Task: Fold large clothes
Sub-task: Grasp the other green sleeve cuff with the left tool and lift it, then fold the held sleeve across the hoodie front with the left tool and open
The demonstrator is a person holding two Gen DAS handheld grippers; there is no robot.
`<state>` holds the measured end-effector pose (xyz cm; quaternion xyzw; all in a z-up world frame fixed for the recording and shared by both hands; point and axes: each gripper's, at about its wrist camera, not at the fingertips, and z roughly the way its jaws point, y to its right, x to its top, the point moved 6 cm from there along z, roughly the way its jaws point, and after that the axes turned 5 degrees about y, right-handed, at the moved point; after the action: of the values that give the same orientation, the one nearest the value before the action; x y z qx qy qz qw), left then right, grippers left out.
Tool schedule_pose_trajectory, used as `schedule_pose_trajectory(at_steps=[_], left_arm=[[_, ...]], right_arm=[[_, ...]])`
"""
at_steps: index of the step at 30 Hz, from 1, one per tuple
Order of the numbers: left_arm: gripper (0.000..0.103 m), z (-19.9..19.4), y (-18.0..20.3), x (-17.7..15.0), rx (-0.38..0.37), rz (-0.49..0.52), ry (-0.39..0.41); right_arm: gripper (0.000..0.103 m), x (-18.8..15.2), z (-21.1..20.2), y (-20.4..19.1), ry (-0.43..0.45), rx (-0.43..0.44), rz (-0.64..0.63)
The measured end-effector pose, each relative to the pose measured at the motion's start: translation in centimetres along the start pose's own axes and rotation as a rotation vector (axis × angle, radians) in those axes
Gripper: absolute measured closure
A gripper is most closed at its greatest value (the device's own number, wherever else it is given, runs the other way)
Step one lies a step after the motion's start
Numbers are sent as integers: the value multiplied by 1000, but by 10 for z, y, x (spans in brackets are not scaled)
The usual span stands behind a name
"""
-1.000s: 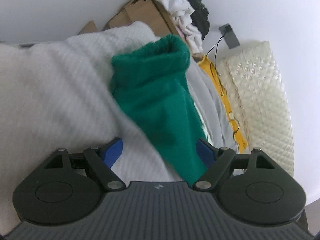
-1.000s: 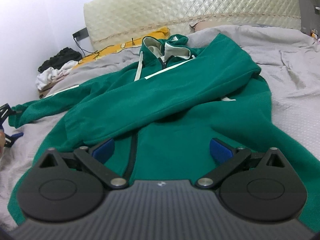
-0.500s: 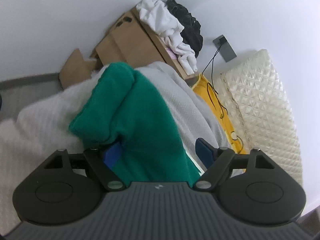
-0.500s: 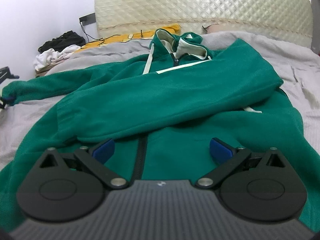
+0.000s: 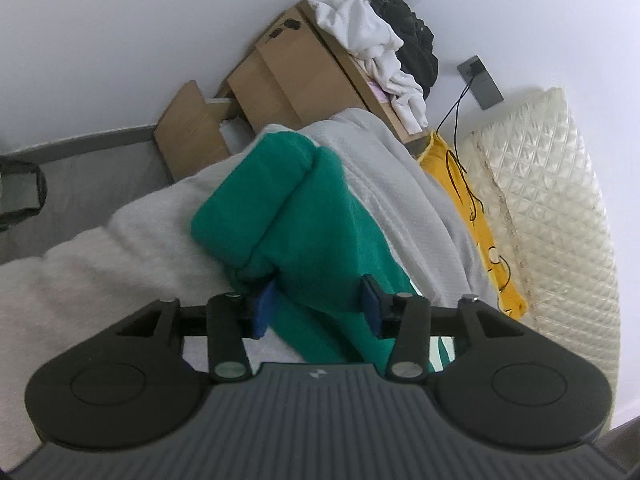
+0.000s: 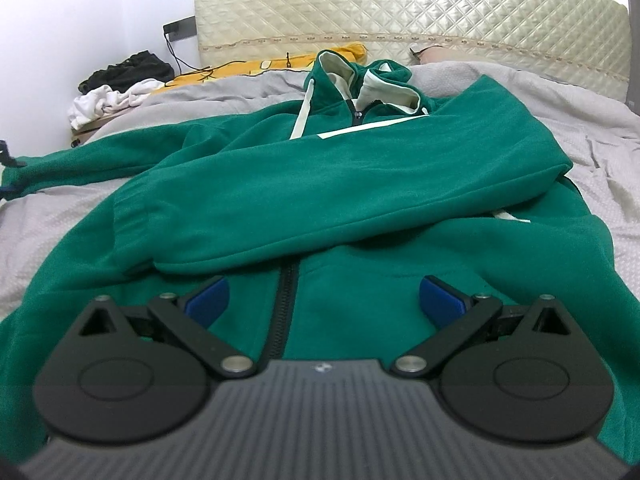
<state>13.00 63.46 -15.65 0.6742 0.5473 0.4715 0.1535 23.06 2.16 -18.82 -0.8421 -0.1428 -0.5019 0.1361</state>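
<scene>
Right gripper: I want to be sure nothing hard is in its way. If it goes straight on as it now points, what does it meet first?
Most likely the green hoodie: the open right gripper points at its zipper, with one sleeve folded across just beyond. Depth is unclear.

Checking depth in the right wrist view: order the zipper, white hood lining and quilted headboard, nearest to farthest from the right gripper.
From the right gripper:
1. zipper, just ahead between the open fingers.
2. white hood lining, mid-bed.
3. quilted headboard, at the back.
</scene>
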Motion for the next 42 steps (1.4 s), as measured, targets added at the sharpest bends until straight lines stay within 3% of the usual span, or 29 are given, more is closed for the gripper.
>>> schedule_pose_trajectory(at_steps=[2,3,11,14,15,18,20,23,30,33,37,42], left_arm=[[31,-6,-5,-2,46,14,-1],[27,-8,-9,-2,79,15,5],[27,0,-23,7,39,-90,78],[31,14,-23,15,97,-79,102],[40,17,-22,17,116,-74,106],[54,23,-3,22,203,74,106],[64,15,23,24,224,206,130],[70,-3,67,29,223,368,165],[72,-74,215,6,125,723,271],[72,-104,286,-28,62,892,300],[72,-143,366,-92,-60,1045,314],[72,-175,436,-211,-226,1191,258]], right_arm=[[0,0,-1,-1,0,2,-4],[0,0,-1,-2,0,2,-6],[0,-1,0,-4,-4,0,-18],[0,-2,1,-6,-8,-2,-27],[0,-2,1,-6,-9,-3,-30],[0,-1,2,-6,-7,-4,-37],[0,1,0,-5,1,1,-32],[0,8,-6,-3,24,7,-13],[0,30,-39,7,111,17,37],[0,39,-59,18,142,8,61],[0,49,-86,34,181,-3,89],[0,49,-117,62,196,-6,126]])
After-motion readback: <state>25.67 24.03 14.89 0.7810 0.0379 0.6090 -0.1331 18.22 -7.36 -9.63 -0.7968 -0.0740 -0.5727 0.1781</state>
